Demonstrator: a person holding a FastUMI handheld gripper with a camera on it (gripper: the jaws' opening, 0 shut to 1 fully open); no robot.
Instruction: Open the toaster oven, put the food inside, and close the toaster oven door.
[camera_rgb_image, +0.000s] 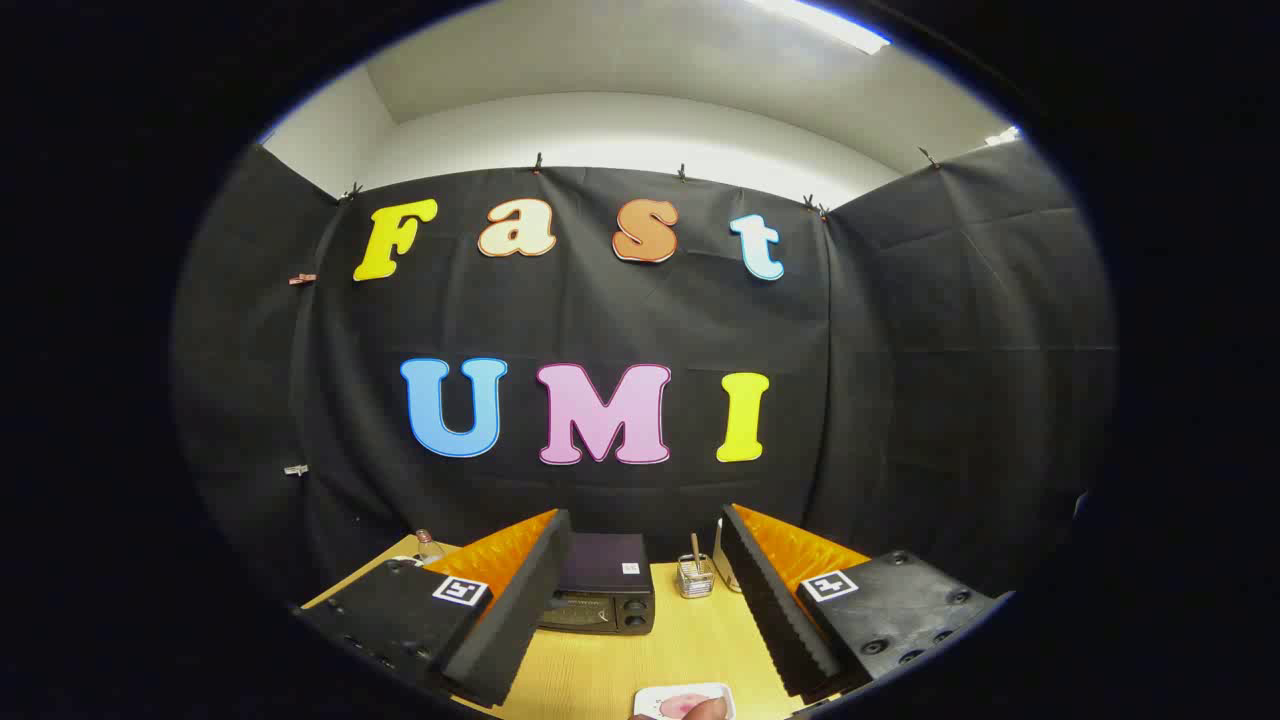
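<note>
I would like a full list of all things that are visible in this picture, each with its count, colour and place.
toaster oven: one, black, door shut, on the table beyond the fingers, partly behind the left finger.
table: one, light wood, under everything.
plate: one, white with pinkish food on it, on the table between the fingers, nearer than the oven.
glass holder: one, clear, with a stick standing in it, right of the oven.
white container: one, right of the glass holder, partly hidden by the right finger.
small bottle: one, clear, at the far left of the table.
gripper: one, fingers wide apart, holding nothing, pointing at the oven.
</note>
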